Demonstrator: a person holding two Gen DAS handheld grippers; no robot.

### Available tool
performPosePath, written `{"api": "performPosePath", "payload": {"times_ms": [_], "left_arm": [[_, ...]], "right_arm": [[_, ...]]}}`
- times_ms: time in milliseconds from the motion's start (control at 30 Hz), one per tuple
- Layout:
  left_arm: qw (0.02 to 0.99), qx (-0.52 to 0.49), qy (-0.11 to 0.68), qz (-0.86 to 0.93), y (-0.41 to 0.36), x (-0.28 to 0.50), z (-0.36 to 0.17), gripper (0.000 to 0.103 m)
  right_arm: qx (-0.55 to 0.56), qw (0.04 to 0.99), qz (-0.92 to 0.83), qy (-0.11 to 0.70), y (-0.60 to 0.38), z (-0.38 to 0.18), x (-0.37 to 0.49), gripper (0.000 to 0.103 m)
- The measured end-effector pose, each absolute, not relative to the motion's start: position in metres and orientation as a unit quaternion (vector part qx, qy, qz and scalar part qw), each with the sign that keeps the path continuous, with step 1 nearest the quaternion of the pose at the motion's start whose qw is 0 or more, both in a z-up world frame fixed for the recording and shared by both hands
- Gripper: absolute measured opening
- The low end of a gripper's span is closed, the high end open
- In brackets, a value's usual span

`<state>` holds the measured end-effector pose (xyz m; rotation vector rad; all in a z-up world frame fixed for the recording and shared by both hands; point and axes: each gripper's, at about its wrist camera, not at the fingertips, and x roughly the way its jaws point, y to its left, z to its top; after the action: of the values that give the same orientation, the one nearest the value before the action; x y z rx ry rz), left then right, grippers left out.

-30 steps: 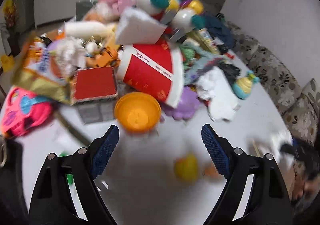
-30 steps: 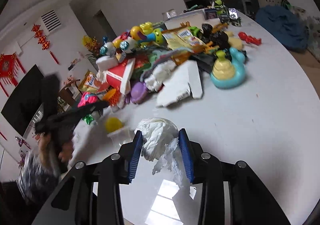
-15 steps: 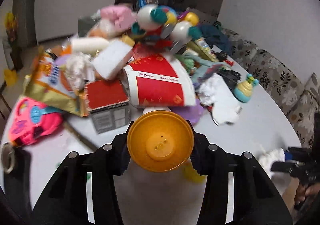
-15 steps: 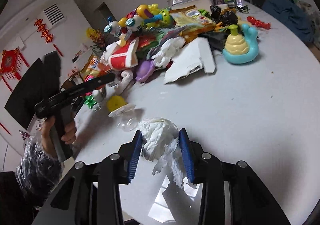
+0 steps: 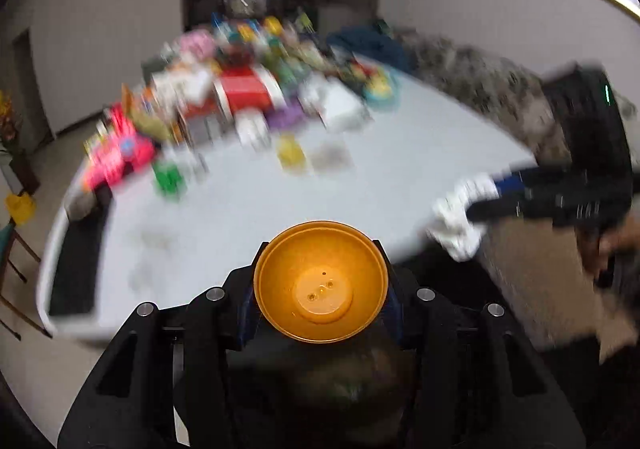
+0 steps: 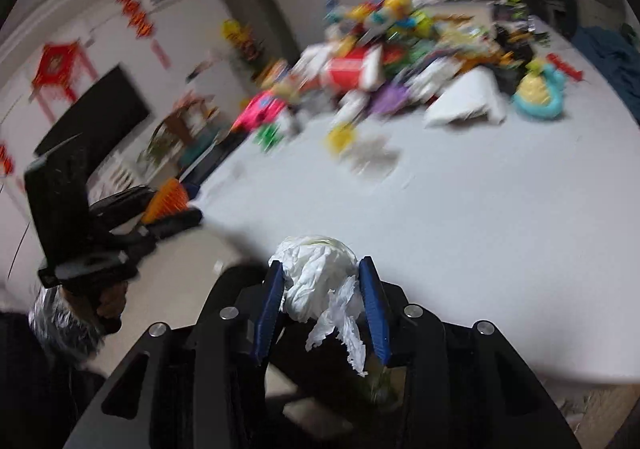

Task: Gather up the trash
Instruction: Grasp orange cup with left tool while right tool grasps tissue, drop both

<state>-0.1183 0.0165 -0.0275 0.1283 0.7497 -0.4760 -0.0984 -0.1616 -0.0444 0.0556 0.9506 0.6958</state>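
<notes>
My left gripper [image 5: 321,285] is shut on an orange plastic bowl [image 5: 321,283] and holds it off the near edge of the white table [image 5: 248,205]. It also shows in the right wrist view [image 6: 170,201], at the left. My right gripper [image 6: 322,281] is shut on a crumpled white tissue [image 6: 316,281] at the table's near edge; in the left wrist view the tissue [image 5: 460,217] shows at the right. A pile of toys and trash [image 5: 248,97] covers the far half of the table. Both views are blurred.
A red paper bucket [image 6: 348,69], a torn white box [image 6: 464,101] and a teal snail toy [image 6: 540,93] lie in the pile. A yellow ball [image 5: 290,151] and clear wrapper [image 5: 330,157] sit mid-table. A patterned sofa [image 5: 480,77] stands at the right.
Both grippers have pulled back from the pile to the table's near edge, each still holding its item. The left one shut on the orange bowl a second ago and lifted it.
</notes>
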Motion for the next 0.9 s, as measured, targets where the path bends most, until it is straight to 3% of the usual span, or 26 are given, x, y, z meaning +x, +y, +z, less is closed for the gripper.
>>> {"api": "performPosePath", "payload": {"times_ms": [167, 200, 233, 267, 300, 433, 633, 733, 900], "left_arm": [[0.854, 0.071, 0.452, -0.247, 0.014, -0.137, -0.107, 0.047], [0.845, 0.078, 0.468, -0.247, 0.011, -0.136, -0.123, 0.051], [0.834, 0.093, 0.486, -0.242, 0.008, -0.133, -0.143, 0.062], [0.831, 0.103, 0.492, -0.236, 0.005, -0.134, -0.154, 0.071], [0.825, 0.115, 0.502, -0.231, 0.003, -0.132, -0.169, 0.081], [0.810, 0.123, 0.529, -0.221, 0.005, -0.127, -0.192, 0.081], [0.838, 0.080, 0.479, -0.248, 0.024, -0.121, -0.132, 0.081], [0.863, 0.063, 0.434, -0.251, 0.030, -0.108, -0.087, 0.081], [0.902, 0.006, 0.361, -0.236, 0.045, -0.074, -0.031, 0.089]], "right_arm": [[-0.018, 0.794, 0.335, 0.506, -0.136, -0.094, -0.125, 0.044], [-0.024, 0.786, 0.334, 0.519, -0.131, -0.107, -0.126, 0.046], [-0.032, 0.779, 0.328, 0.533, -0.127, -0.123, -0.125, 0.053], [-0.036, 0.772, 0.321, 0.547, -0.124, -0.138, -0.124, 0.067], [-0.038, 0.766, 0.317, 0.558, -0.122, -0.150, -0.122, 0.068], [-0.027, 0.759, 0.316, 0.568, -0.125, -0.155, -0.123, 0.060], [0.013, 0.826, 0.335, 0.454, -0.153, -0.047, -0.092, 0.065], [0.029, 0.868, 0.316, 0.383, -0.162, 0.006, -0.039, 0.073], [0.177, 0.866, 0.307, 0.353, -0.162, 0.039, 0.097, 0.075]]}}
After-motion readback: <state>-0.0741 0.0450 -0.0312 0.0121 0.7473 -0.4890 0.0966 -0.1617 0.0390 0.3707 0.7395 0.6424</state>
